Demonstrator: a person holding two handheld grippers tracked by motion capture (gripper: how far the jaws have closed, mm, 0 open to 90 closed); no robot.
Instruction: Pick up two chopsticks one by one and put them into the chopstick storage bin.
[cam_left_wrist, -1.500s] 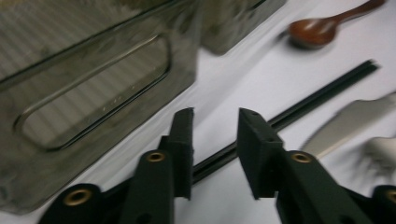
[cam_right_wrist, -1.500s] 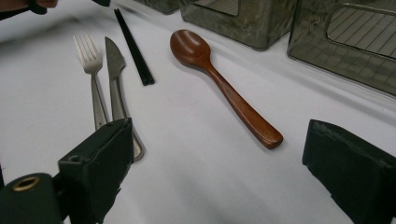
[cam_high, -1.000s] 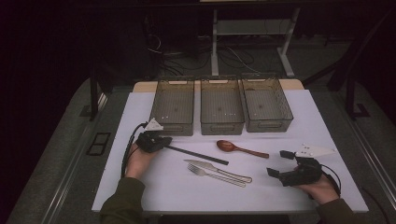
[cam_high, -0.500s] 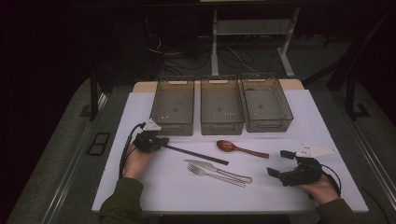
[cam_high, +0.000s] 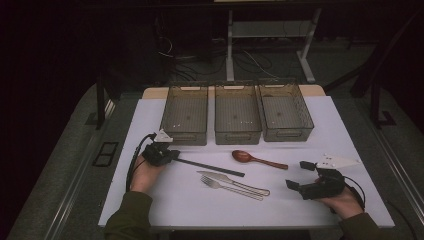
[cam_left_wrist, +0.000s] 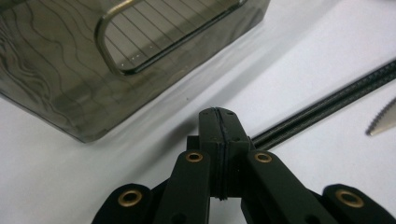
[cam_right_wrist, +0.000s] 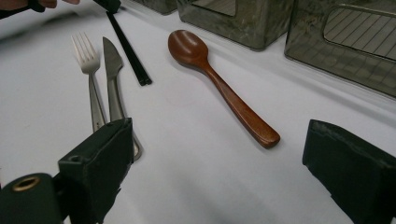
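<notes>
High view: near the bench's (cam_high: 165, 210) front edge, bare white surface is lying between the two hands. Right gripper (cam_high: 300, 175) is resting near the right edge, its fingers (cam_right_wrist: 98, 163) standing wide apart, holding nothing. Further in, fork (cam_high: 227, 186) and knife (cam_high: 230, 181) are lying side by side, wooden spoon (cam_high: 257, 159) beyond them. Left gripper (cam_high: 172, 156) is pinching shut on black chopsticks (cam_high: 210, 167). Three bins (cam_high: 237, 112) are lining the far edge.

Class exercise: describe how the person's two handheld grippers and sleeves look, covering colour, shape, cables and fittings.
Both the left gripper and the right gripper are black, each topped by a pale grey three-cornered plate and trailing a black cable. Brass-coloured rivets dot the jaw linkages. The sleeves are dark olive green.
</notes>
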